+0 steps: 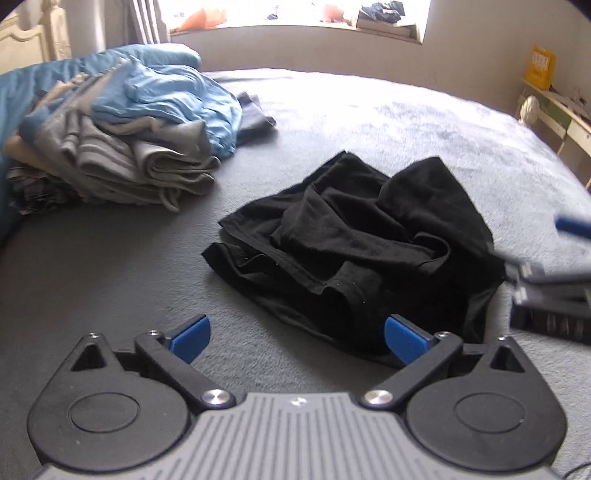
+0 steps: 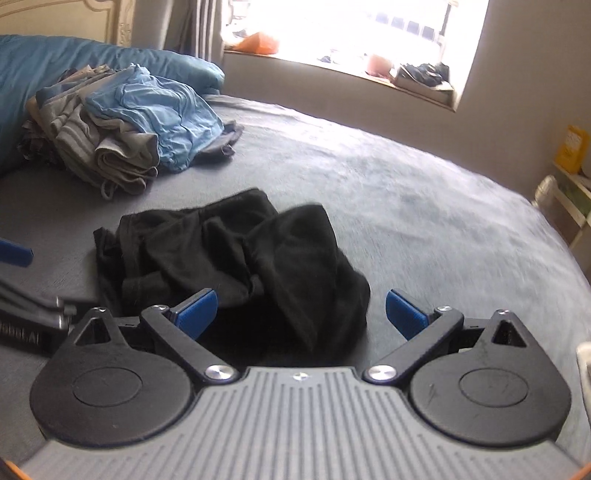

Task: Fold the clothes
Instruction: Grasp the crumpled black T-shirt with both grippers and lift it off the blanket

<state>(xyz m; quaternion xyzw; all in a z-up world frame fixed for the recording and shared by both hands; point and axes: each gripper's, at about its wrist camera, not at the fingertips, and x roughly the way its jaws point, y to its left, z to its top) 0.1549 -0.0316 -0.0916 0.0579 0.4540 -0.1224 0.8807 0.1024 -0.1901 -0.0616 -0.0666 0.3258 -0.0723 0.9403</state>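
- Bed [image 1: 369, 122] with grey fuzzy cover carries everything; no real container in view, bed surface acts as the holder.
- Black garment [image 1: 354, 236] lies crumpled on the bed in a loose heap, soft thin knit, hems and seams showing, folds overlapping; also seen in right wrist view [image 2: 229, 254].
- Pile of clothes [image 1: 122, 147] well apart from the black garment, toward the far left of the bed: light blue wrinkled fabric on top, grey ribbed or striped pieces stacked underneath, a dark piece sticking out behind.
- Blue duvet [image 1: 22, 96] bunched behind the pile, smooth puffy fabric.
- Left hand-held gripper [image 1: 297, 338]: blue pads spread wide apart, nothing between them; near edge of the black garment sits just beyond the right pad, contact unclear.
- Right hand-held gripper [image 2: 301, 314]: blue pads spread apart, black garment's near fold lies between and just ahead of them, pads not pressing it.
- Window sill [image 1: 295, 22] at back, overexposed, with blurred items on it.
- Shelf unit [image 1: 554, 107] at far right, pale, a yellow box on top.
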